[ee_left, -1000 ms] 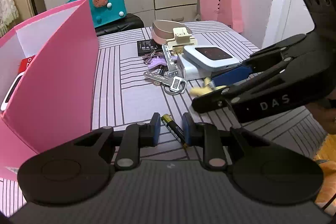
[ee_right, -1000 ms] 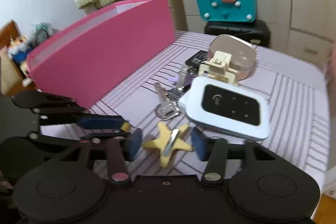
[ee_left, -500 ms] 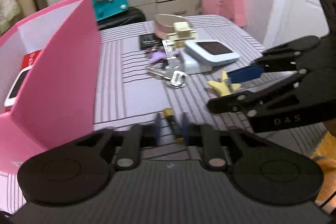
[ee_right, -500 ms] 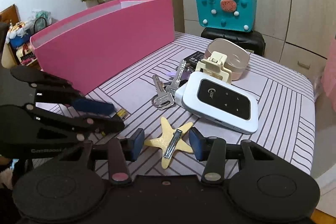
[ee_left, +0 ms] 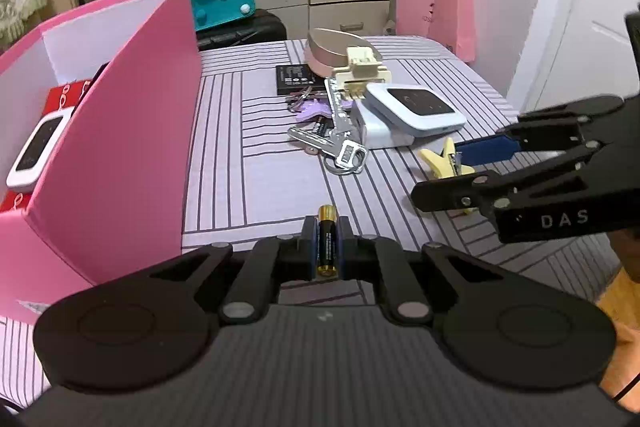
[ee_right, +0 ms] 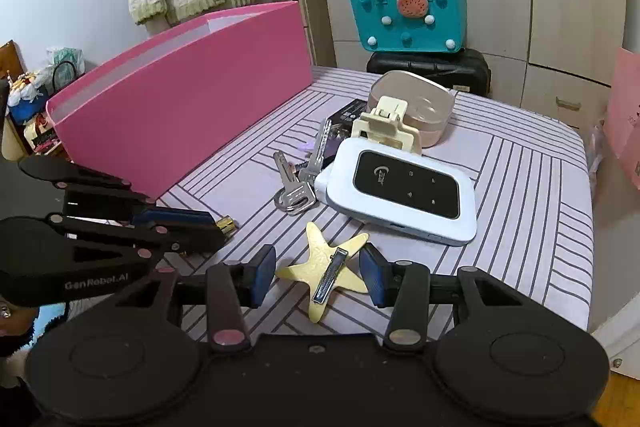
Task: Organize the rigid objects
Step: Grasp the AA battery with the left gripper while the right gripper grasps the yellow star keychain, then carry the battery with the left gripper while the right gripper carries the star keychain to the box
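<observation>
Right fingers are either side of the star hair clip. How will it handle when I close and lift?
The star hair clip looks thin and stiff, probably light. Lying flat on the striped cloth, it offers the right gripper little edge, so it may slip or pivot. Its points look snappable.

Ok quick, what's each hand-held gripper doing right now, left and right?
Left hand-held gripper: shut on the battery.
Right hand-held gripper: open, straddling the yellow star hair clip, pads not pressing it.

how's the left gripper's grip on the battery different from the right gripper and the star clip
The left gripper is shut on the battery, pads pressing its sides. The right gripper stands open around the star clip, pads apart from it. The battery is a black and gold cylinder; the star clip is flat and yellow. Both grippers point down at the striped table.
</observation>
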